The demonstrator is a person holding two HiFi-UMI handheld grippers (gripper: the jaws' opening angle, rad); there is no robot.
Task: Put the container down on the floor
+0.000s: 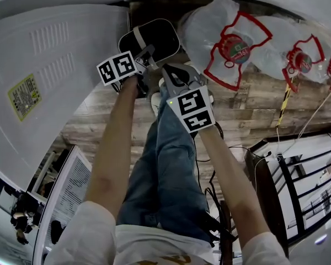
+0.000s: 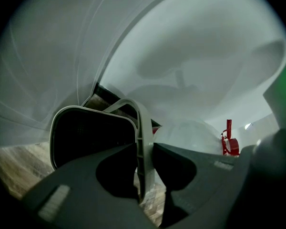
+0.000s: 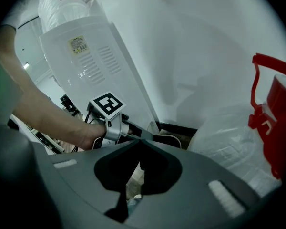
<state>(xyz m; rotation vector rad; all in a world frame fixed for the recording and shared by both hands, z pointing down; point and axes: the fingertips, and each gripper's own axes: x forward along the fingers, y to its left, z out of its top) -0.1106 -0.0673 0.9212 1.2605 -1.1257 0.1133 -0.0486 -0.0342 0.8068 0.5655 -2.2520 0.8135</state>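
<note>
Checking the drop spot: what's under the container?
Wood-plank floor shows around the container, gripped by its handle in the left gripper. The patch directly beneath it is covered by the container itself, so contact cannot be judged.

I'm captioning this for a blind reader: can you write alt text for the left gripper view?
The left gripper is shut on the pale handle of a dark container. Wood floor shows at lower left, a white wall behind.
</note>
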